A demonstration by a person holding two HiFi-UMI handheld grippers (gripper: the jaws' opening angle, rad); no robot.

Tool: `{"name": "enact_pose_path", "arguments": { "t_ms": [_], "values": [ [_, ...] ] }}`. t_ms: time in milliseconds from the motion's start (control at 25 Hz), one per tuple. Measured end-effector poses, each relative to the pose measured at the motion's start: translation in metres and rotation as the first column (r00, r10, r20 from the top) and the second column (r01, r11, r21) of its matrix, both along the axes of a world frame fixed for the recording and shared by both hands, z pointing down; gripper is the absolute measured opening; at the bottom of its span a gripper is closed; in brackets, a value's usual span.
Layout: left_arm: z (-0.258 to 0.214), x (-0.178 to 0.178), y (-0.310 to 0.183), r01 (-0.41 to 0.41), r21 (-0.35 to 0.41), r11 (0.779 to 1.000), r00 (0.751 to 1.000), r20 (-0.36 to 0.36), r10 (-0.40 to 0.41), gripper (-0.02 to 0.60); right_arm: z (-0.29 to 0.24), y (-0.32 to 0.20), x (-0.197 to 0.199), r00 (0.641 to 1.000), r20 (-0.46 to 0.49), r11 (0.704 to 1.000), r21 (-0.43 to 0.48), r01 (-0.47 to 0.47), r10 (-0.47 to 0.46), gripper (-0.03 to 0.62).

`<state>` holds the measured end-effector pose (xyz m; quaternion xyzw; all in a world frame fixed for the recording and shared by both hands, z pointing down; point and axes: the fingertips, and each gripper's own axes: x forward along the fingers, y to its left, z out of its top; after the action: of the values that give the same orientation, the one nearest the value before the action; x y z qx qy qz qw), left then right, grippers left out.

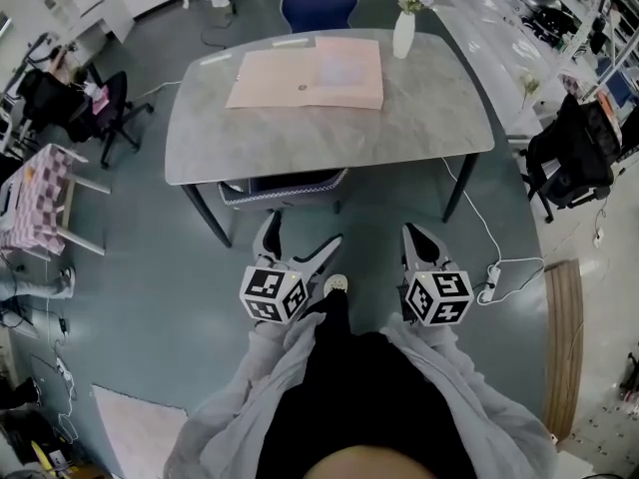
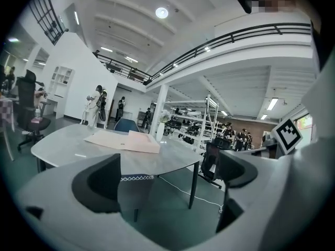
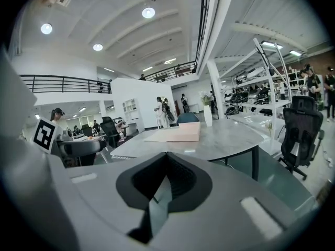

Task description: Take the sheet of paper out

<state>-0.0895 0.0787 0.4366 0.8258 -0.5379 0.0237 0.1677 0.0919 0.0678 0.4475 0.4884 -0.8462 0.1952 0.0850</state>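
A: Your left tongs (image 1: 300, 239) have jaws apart, nothing between; right tongs (image 1: 417, 239) pressed together, empty. Both at your waist.
B: Paper?
A: The sheet itself doesn't show. The pink folder (image 1: 300, 80) lies on the tabletop's (image 1: 329, 143) far half, straight ahead, well apart, long axis across you. I'd lead left.

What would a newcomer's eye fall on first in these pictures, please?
The grey table stands out in the middle of the head view, with a pale pink folder lying flat on its far side and a white vase beside that. Nearer the person, the left gripper is open and the right gripper shut, both short of the table.
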Motion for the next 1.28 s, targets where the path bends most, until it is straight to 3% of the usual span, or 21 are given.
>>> {"name": "enact_pose_path", "arguments": {
  "t_ms": [680,1000,1280],
  "values": [
    [-0.008,-0.036,-0.132,-0.073,0.027,0.997,0.997,-0.022,0.073,0.577,-0.003,-0.121,-0.045,1.0,0.011,0.999,0.027,-0.029,0.028,0.012],
    [0.002,-0.049,-0.136,-0.062,0.005,0.998,0.997,-0.053,0.063,0.577,0.004,-0.127,-0.064,1.0,-0.011,1.0,0.012,0.0,0.0,0.012],
    [0.013,-0.033,-0.129,-0.101,-0.028,0.995,0.993,-0.06,0.099,0.575,0.017,-0.112,-0.052,0.999,-0.017,0.999,-0.028,-0.031,0.03,0.012]
  ]
}}
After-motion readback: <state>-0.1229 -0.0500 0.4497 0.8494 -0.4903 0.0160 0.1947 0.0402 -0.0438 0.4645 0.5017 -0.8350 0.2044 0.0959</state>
